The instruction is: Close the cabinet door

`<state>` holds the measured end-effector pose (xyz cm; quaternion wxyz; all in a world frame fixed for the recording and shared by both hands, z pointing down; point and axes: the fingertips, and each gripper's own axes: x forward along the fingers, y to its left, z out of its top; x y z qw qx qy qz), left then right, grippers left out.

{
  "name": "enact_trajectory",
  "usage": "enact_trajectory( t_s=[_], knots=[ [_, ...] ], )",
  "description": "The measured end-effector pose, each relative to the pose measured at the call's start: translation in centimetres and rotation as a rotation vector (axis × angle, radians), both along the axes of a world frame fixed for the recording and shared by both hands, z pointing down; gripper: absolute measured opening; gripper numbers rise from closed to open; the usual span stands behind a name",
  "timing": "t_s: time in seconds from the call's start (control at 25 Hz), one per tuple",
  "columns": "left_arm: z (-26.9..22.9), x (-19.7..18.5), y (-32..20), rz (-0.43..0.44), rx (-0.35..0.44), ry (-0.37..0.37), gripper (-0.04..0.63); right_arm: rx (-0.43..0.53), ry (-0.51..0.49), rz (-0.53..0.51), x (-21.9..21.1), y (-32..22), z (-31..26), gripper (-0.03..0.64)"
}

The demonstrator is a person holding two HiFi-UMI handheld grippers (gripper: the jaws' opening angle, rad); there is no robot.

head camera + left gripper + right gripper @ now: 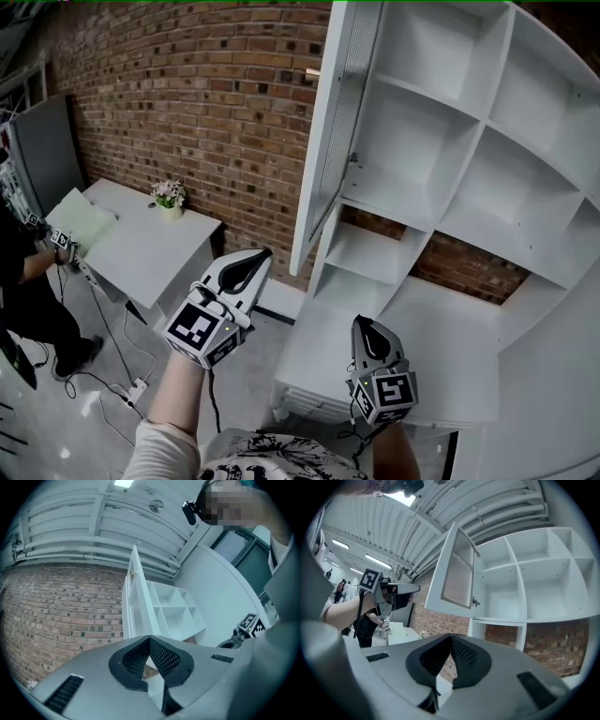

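A white cabinet (469,141) of open shelf compartments stands against the brick wall. Its upper left door (330,131), white-framed with a ribbed glass panel, hangs wide open and shows edge-on in the head view. The right gripper view shows the same door (454,573) swung out to the left of the cabinet (525,573). My left gripper (258,258) is shut and empty, below and left of the door's lower edge. My right gripper (367,330) is shut and empty, lower down in front of the cabinet's bottom shelves. The left gripper view looks at the door (133,597) from its edge.
A white table (141,239) with a small potted flower (169,195) and a pale green board (80,220) stands at the left by the brick wall (187,103). Another person (23,281) with a gripper stands at the far left. Cables lie on the floor (122,389).
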<state>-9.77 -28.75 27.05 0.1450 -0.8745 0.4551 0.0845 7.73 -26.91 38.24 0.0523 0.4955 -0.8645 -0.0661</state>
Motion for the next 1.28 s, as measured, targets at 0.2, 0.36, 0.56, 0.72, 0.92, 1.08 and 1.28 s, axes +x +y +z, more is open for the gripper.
enact_trajectory(
  t_s=[0.2, 0.36, 0.56, 0.72, 0.92, 1.08, 1.28],
  knots=[
    [-5.5, 0.3, -2.6, 0.115, 0.112, 0.042, 0.012, 0.030, 0.010, 0.020, -0.9, -2.3, -0.6, 0.006],
    [-10.0, 1.2, -3.7, 0.224, 0.184, 0.013, 0.014, 0.040, 0.014, 0.013, -1.9, -3.2, -1.4, 0.006],
    [-14.9, 1.7, -4.5, 0.372, 0.219, 0.006, 0.091, 0.071, 0.026, 0.019, -2.5, -3.8, -1.4, 0.008],
    [-18.0, 0.4, -6.0, 0.400, 0.206, 0.073, 0.114, 0.059, 0.016, 0.028, -2.4, -4.1, -0.8, 0.008],
    [-21.5, 0.1, -5.6, 0.397, 0.236, 0.065, 0.120, 0.045, 0.053, 0.027, -2.5, -4.2, -0.5, 0.008],
    [-23.5, 0.5, -5.6, 0.424, 0.246, 0.067, 0.137, 0.056, 0.050, 0.039, -2.4, -4.7, -0.7, 0.008],
    [-24.4, 1.2, -6.1, 0.506, 0.223, 0.028, 0.149, 0.049, 0.055, 0.035, -2.5, -5.2, -0.3, 0.008]
  ],
)
